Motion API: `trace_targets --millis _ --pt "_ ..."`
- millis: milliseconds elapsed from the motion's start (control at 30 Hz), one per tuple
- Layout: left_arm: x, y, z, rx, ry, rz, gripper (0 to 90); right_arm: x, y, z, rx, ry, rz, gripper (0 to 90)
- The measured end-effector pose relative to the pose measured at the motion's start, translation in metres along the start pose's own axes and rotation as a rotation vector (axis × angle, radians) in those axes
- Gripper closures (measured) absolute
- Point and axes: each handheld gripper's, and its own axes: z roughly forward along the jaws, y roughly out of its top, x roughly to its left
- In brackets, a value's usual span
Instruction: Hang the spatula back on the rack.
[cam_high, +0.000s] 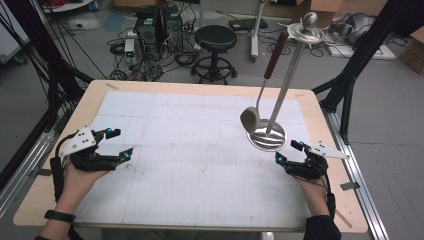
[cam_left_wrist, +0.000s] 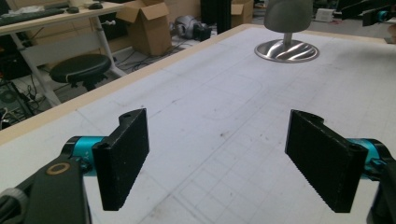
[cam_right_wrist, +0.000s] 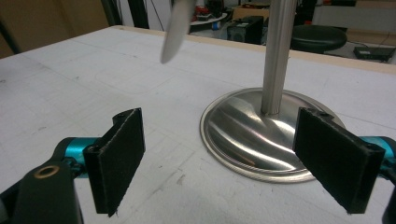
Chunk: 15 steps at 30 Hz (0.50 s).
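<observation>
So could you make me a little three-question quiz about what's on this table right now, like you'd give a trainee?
1. True or false: the ladle lies flat on the table.
2. Which gripper is nearer the stand's round steel base? A) left gripper B) right gripper
3. Fill in: the jaws of both grippers stand ____, with nothing between them.

Key:
1. False. It hangs from the top of the stand, its bowl low beside the base.
2. B. In the right gripper view the base sits just beyond the jaws.
3. Open.
</observation>
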Motion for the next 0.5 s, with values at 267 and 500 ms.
trace_targets --millis 267,500 --pt "0.006 -0.025 -0.006 0.017 -0.001 -0.063 20.1 0.002 -0.002 0.002 0.024 -0.006 -0.015 15.6" --pt "0.01 -0.037 -0.005 0.007 0.02 -0.088 19.9 0.002 -0.006 0.003 0.041 0.0 0.006 14.7"
